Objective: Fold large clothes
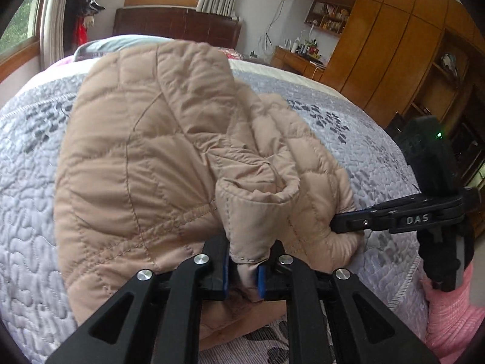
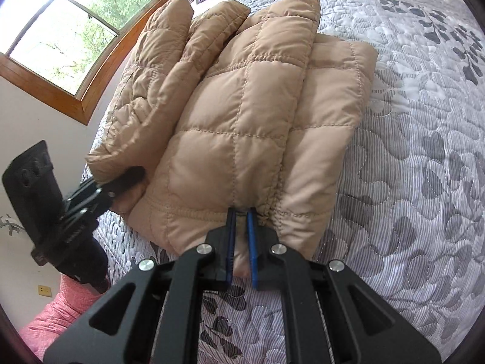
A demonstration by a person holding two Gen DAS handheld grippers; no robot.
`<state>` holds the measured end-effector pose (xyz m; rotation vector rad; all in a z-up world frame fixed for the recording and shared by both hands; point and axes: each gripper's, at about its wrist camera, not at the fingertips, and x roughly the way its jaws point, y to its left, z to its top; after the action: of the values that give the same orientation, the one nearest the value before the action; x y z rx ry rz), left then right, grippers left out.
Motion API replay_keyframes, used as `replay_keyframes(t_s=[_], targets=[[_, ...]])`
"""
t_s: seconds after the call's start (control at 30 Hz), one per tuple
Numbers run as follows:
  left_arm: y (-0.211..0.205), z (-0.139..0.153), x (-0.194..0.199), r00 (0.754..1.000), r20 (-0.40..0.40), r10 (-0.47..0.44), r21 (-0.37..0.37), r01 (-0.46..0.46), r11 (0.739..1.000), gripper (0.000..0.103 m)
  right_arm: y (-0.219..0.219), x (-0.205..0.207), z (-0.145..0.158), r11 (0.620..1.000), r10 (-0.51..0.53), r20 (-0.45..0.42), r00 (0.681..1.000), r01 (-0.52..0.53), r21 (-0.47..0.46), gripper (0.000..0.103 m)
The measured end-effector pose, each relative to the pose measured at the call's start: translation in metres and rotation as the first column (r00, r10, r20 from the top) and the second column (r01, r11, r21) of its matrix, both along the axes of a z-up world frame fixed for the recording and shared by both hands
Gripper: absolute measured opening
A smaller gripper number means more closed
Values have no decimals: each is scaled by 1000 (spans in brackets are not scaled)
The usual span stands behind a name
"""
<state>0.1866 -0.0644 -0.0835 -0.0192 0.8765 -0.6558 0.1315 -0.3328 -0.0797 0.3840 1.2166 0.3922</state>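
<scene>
The tan jacket [image 2: 242, 115] lies part-folded on the bed [image 2: 409, 166], and the left tool [image 1: 244, 268] pinches a fold at its near edge. Just beside it, the right tool [image 2: 241, 236] clamps the jacket's hem.

One tan quilted jacket [image 2: 242, 115] is counted, laid on one bed [image 2: 424, 151]. Two tongs are seen: the left tongs [image 1: 244, 268] and the right tongs [image 2: 241, 242], each with two blue pads. Two windows are made out, near the far left. One pillow, possibly, is glimpsed at the far end.
</scene>
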Motion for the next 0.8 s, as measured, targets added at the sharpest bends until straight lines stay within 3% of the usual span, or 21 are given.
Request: replay_keyframes(t_s=[0.2,0.3,0.4,0.5,0.6,0.7,0.8], targets=[[-1,-4,-3,1000,20,2,16,-2,1000,13,13,1,-2,1000,-4,-6,1000,4,-12,6],[1,4,-4,1000,6,-2,-11,2,1000,16,20,1,4,999,4,-5,1000,-5,-34,10],[17,19,-8,1000,-28,-5,-82,3,997,19,25,0,19,997,6,20,1000,-4,-81,13],[40,39,-21,999,-43,-13,-166,6,986,29,24,-3,38,992,-6,67,998,14,-124,29],[69,60,-26,999,-48,21,-232,-31,972,29,28,0,59,993,4,104,995,9,-120,31],[91,76,-12,988,-41,147,-181,-152,972,29,37,11,77,995,10,118,993,2,-98,44],[99,82,11,965,-13,261,-48,-261,964,29,47,27,92,997,24,118,993,-16,-70,59]])
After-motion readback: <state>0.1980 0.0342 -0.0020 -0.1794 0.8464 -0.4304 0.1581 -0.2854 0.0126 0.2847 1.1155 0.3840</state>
